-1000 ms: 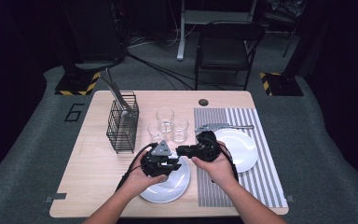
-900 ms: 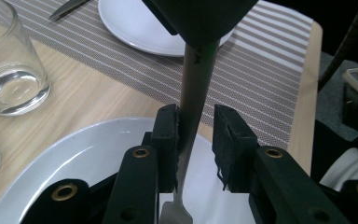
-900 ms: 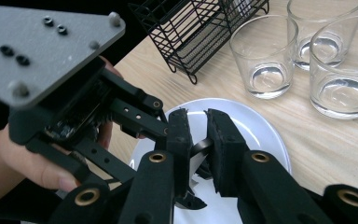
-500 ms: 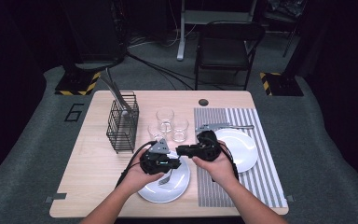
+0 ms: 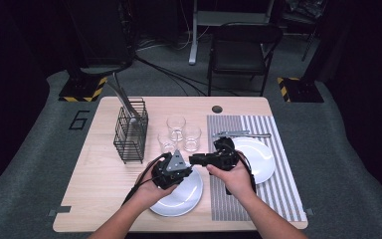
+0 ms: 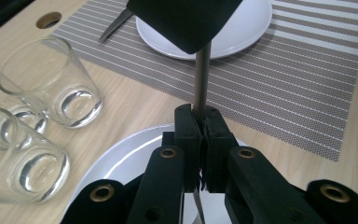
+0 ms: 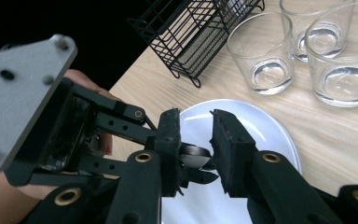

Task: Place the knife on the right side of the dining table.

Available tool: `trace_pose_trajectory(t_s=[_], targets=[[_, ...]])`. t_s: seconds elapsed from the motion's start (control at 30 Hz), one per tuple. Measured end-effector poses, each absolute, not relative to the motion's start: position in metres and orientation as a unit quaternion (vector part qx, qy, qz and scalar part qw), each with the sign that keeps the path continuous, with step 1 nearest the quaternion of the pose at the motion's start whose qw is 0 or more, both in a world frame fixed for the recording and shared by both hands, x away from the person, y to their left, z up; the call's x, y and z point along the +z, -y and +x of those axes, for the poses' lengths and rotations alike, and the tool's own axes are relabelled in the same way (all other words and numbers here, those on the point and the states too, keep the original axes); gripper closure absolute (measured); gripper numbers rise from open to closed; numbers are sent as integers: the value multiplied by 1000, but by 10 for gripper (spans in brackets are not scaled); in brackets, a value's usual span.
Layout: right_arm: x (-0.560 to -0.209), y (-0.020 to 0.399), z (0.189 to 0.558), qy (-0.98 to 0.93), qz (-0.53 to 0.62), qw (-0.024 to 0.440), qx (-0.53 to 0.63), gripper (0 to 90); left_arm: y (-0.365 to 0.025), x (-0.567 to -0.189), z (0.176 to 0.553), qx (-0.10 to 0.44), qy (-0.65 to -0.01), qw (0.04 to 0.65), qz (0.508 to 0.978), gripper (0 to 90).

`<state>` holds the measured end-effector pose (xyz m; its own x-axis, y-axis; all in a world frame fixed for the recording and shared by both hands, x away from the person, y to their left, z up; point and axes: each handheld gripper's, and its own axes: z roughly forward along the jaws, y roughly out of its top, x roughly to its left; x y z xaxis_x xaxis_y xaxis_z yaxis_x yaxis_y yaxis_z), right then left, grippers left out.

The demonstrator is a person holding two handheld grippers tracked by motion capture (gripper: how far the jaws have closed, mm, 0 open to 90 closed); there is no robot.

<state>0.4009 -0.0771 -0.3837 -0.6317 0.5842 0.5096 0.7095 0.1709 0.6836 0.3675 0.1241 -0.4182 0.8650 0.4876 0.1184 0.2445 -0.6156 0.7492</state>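
Note:
My left gripper (image 6: 203, 114) is shut on the thin metal handle of a cutlery piece (image 6: 201, 79); its jaws have just closed on it. It hovers over a white plate (image 5: 179, 201) near the table's front. My right gripper (image 7: 196, 116) faces it from the right. Its jaws have just been opening and now stand apart around the cutlery's rounded end (image 7: 193, 151), the pads not pressing it. In the high view the left gripper (image 5: 185, 168) and right gripper (image 5: 196, 160) meet tip to tip above the plate's far edge.
Three empty glasses (image 5: 176, 124) stand just beyond the grippers. A black wire basket (image 5: 131, 132) with utensils is at the left. On the striped placemat (image 5: 278, 194) lie a second white plate (image 5: 258, 154) and more cutlery (image 5: 241, 134).
Both hands have stayed nearly in place over the front plate. The left gripper has edged slightly closer to the right one.

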Motion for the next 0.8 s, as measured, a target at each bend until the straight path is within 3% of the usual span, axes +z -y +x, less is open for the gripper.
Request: trace_pose_trajectory(t_s=[0.13,0.2,0.27,0.37,0.8], targets=[[-385,78,401,766,-428,68,-475,773,-122,-420,368,164,-203,372,891,869],[-386,78,402,765,-430,71,-474,756,-121,-421,367,173,-204,369,890,869],[-387,80,402,759,-437,70,-478,685,-121,-420,365,180,-211,373,885,869],[-386,83,403,747,-450,83,-482,668,-120,-421,365,188,-224,368,883,869],[-387,79,401,746,-462,90,-470,712,-113,-429,359,216,-229,344,885,868]])
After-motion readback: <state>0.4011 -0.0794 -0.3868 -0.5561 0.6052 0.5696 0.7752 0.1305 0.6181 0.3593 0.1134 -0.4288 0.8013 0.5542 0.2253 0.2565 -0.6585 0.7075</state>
